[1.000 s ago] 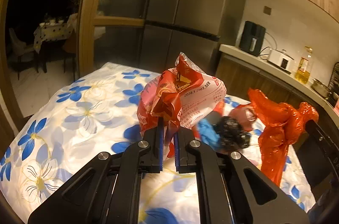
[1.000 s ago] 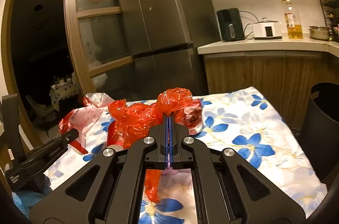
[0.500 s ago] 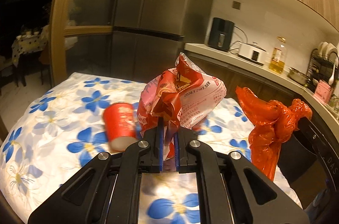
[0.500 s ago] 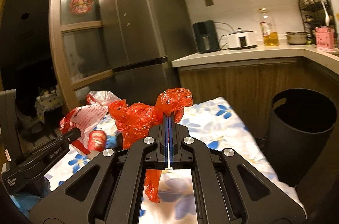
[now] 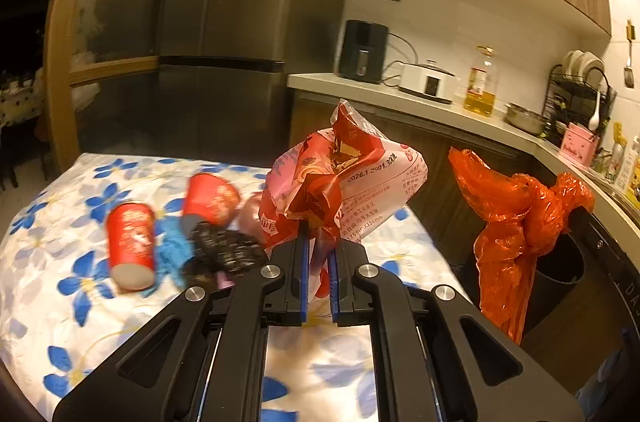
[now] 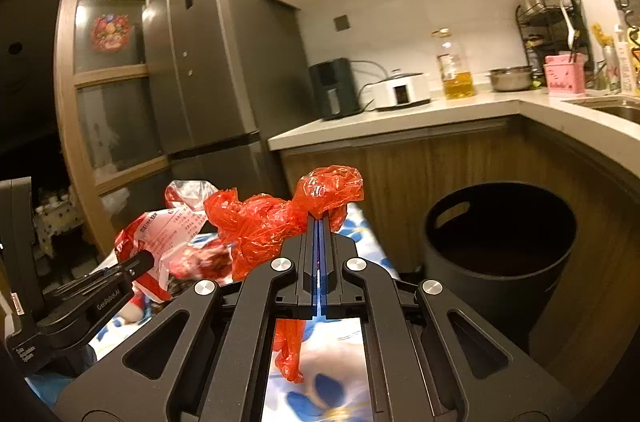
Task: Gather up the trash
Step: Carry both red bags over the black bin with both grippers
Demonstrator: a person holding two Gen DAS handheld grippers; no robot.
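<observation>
L gripper (image 5: 318, 242) is clenched on a red-and-white snack wrapper (image 5: 352, 182), held up off the table w/ printed side facing right; R gripper (image 6: 319, 222) is pinched tight on a crumpled red plastic bag (image 6: 276, 218), part bunched above the fingers, a strip hanging below btwn the arms. Both pieces are in the air, near each other, bag to the right of the wrapper. Black trash bin (image 6: 500, 250) stands on the floor right of the table, next to the wooden cabinet, mouth open; in the left view the bag hangs in front of it. On the floral tablecloth (image 5: 60, 294) lie 2 red cups (image 5: 132, 246) on their sides, a blue scrap (image 5: 172, 254) and a black crumpled piece (image 5: 228, 250), close together, blurred. Counter behind holds an oil bottle (image 6: 456, 70) & a white cooker (image 6: 400, 92).
</observation>
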